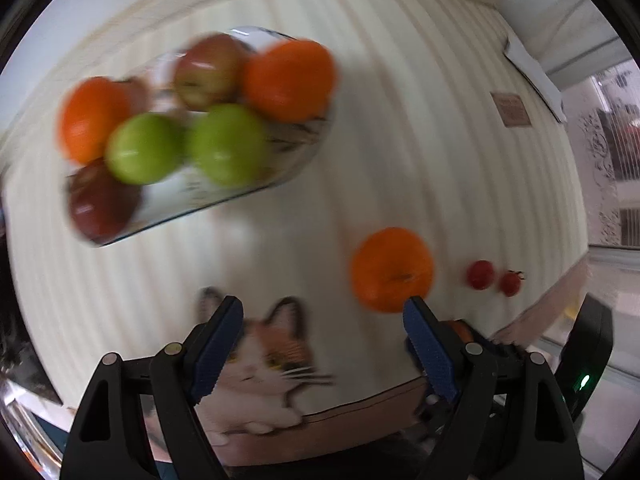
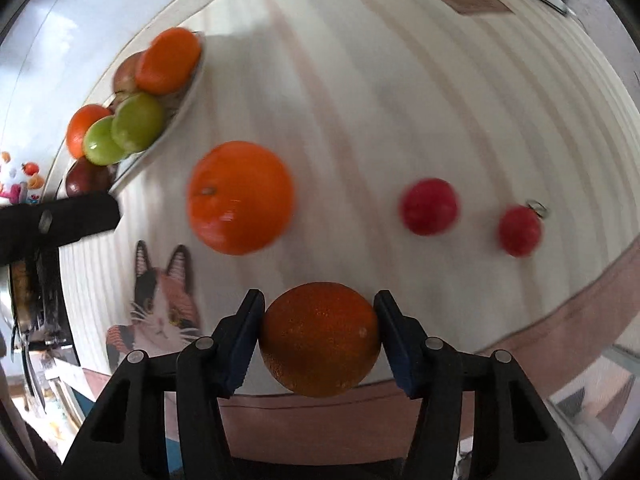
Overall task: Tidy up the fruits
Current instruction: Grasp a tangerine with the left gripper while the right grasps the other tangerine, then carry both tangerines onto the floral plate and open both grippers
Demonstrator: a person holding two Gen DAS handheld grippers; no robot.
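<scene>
Orange fruit, one, clamped between the blue pads of the right gripper above the near table edge; plate of sorted fruit lies far left; left gripper wide, empty, nearer it.

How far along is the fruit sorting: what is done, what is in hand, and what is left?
Done: the plate already carries oranges and apples, red and green. In hand: the right hand-held gripper has an orange between its pads. The left hand-held gripper is open and empty. Left: another orange and two small red fruits on the table.
</scene>
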